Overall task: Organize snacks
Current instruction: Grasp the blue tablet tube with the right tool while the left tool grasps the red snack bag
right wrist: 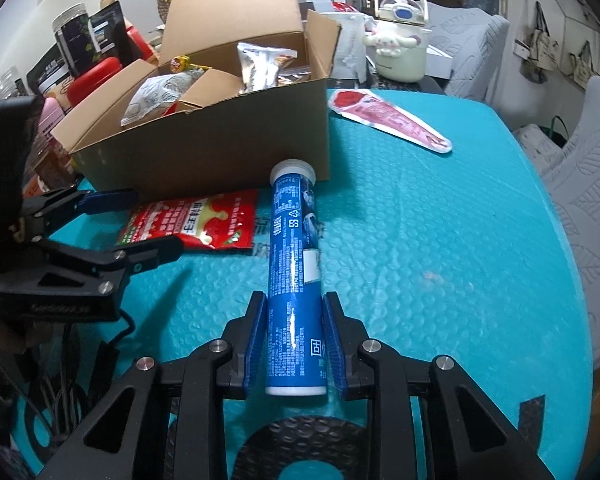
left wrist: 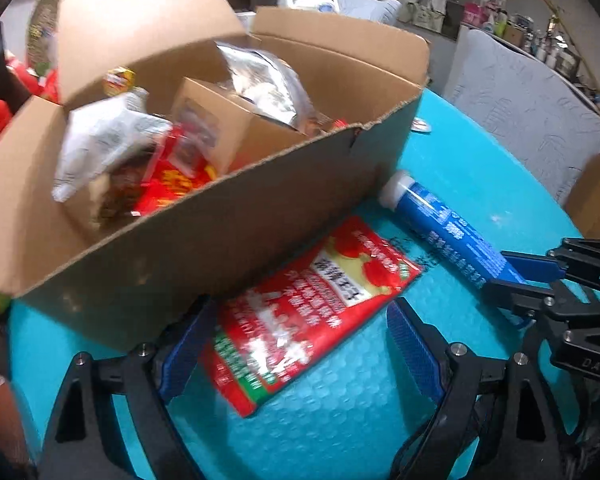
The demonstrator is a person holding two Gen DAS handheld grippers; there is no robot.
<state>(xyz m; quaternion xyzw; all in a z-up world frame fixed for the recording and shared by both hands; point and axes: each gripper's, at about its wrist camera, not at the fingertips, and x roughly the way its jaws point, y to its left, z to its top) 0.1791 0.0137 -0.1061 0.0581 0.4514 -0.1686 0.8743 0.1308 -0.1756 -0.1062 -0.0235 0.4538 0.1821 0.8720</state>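
Note:
A red snack packet [left wrist: 300, 312] lies flat on the teal mat beside an open cardboard box [left wrist: 204, 240] holding several snacks. My left gripper [left wrist: 300, 320] is open, its fingers either side of the packet's near end; it also shows in the right wrist view [right wrist: 140, 220]. A blue tube [right wrist: 296, 264] with a white cap lies on the mat, cap against the box [right wrist: 228, 140]. My right gripper [right wrist: 294, 308] is shut on the tube's lower end; it also shows in the left wrist view [left wrist: 516, 276]. The packet shows there too [right wrist: 196, 224].
A pink cone-shaped packet [right wrist: 388, 120] lies on the teal mat [right wrist: 440, 240] beyond the box. A cream kettle [right wrist: 400, 40] stands behind. Jars and red containers [right wrist: 88, 64] crowd the far left. Grey chairs [left wrist: 532, 120] edge the table.

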